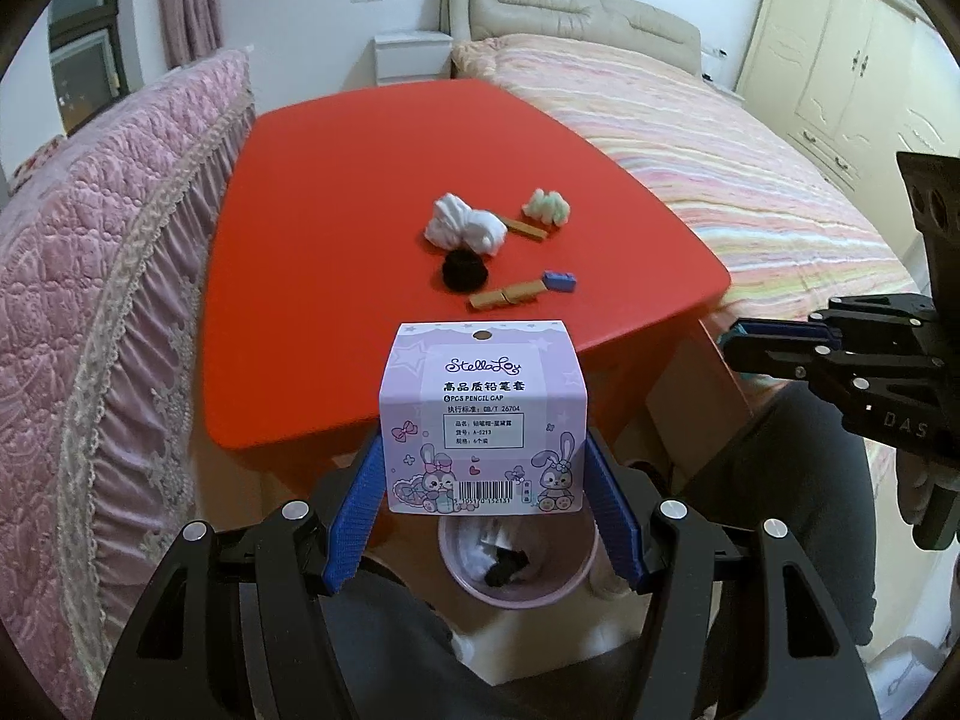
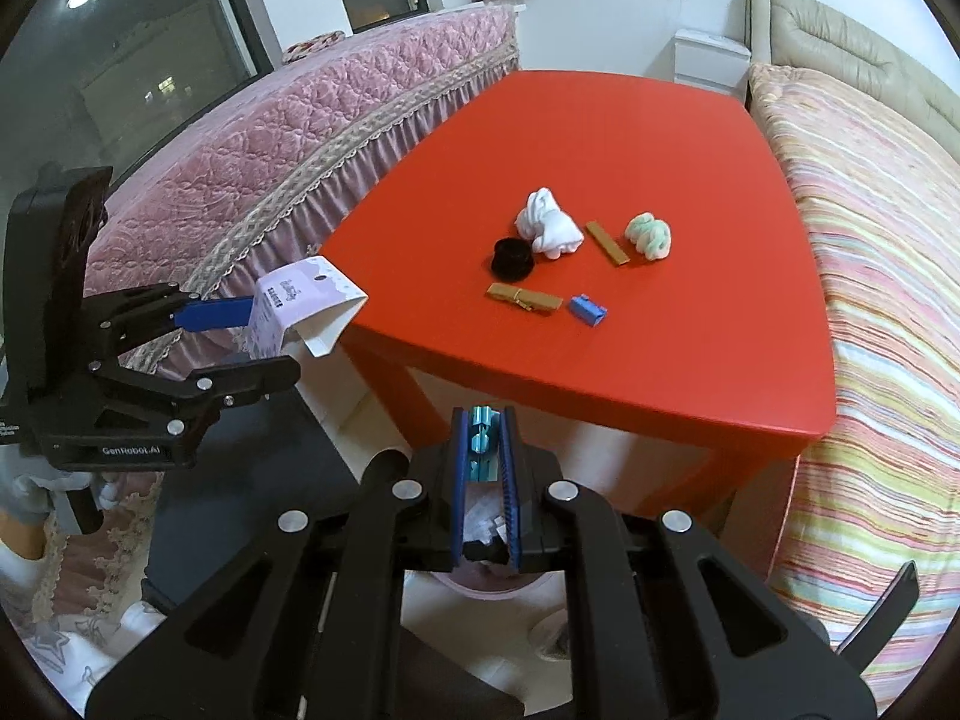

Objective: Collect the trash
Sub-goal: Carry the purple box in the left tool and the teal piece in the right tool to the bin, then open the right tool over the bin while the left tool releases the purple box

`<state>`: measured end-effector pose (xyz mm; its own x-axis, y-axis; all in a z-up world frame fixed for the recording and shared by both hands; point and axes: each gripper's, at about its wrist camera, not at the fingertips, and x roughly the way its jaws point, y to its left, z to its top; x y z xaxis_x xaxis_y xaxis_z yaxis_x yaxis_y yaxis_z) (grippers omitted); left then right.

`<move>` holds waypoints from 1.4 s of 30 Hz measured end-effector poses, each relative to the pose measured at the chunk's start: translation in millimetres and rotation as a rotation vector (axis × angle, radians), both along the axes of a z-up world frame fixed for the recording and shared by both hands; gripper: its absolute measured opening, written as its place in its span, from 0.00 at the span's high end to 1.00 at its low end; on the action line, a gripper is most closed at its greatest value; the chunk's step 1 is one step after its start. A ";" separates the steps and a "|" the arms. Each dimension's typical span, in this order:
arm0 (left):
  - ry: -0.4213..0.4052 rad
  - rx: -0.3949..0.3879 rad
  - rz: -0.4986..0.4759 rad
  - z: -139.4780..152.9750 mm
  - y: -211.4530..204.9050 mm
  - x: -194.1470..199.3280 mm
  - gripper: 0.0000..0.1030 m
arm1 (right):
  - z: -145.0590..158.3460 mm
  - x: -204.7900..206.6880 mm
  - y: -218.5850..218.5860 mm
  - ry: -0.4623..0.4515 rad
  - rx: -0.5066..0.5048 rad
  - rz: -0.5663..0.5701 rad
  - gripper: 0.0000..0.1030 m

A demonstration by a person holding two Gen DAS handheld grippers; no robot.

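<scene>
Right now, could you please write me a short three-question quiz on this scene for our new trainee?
1. True or false: the left gripper holds a pencil-cap box.
2. Which lies on the red table? A) black ring B) spoon C) cup
3. Fill in: the right gripper is shut on a light-blue ____.

Key
1. True; the box hangs above the pink bin.
2. A, the black ring.
3. Block; the block sits between its blue pads.
</scene>
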<state>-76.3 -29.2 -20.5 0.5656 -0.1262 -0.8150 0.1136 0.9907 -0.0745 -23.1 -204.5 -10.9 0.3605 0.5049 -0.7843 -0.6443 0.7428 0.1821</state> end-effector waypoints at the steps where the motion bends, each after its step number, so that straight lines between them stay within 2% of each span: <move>1: 0.003 0.005 -0.004 -1.1 -1.4 -1.9 0.39 | -0.4 -1.6 0.3 0.002 0.004 0.003 0.90; 29: 0.042 -0.028 -0.037 -9.0 -4.0 -5.0 0.39 | -8.7 -5.3 5.7 0.039 0.026 0.034 0.89; 30: 0.044 -0.031 -0.038 -9.3 -4.3 -4.6 0.36 | -9.4 -4.9 5.8 0.043 0.029 0.035 0.89; 31: 0.044 -0.031 -0.032 -9.9 -3.6 -3.7 0.28 | -10.2 -4.3 5.8 0.044 0.027 0.033 0.84; 32: 0.037 -0.032 -0.027 -9.6 -2.9 -3.8 0.15 | -10.4 -3.9 5.2 0.040 0.022 0.027 0.75; 33: 0.030 -0.036 -0.021 -8.8 -1.3 -3.7 0.13 | -10.2 -3.6 3.9 0.034 0.023 0.020 0.50; 35: 0.032 -0.047 -0.005 -8.4 2.9 -2.3 0.10 | -8.8 -1.6 -0.6 0.030 0.039 0.000 0.32; 38: 0.028 -0.039 0.020 -8.0 7.5 -1.5 0.08 | -6.8 1.5 -4.9 0.020 0.043 -0.025 0.13; 42: 0.032 -0.026 0.044 -10.1 11.3 -0.8 0.07 | -5.6 4.2 -9.2 0.012 0.044 -0.050 0.08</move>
<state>-77.1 -17.8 -30.6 0.5445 -0.1236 -0.8296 0.0674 0.9923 -0.1036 -18.9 -213.8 -16.4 0.3764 0.5211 -0.7660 -0.6045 0.7647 0.2232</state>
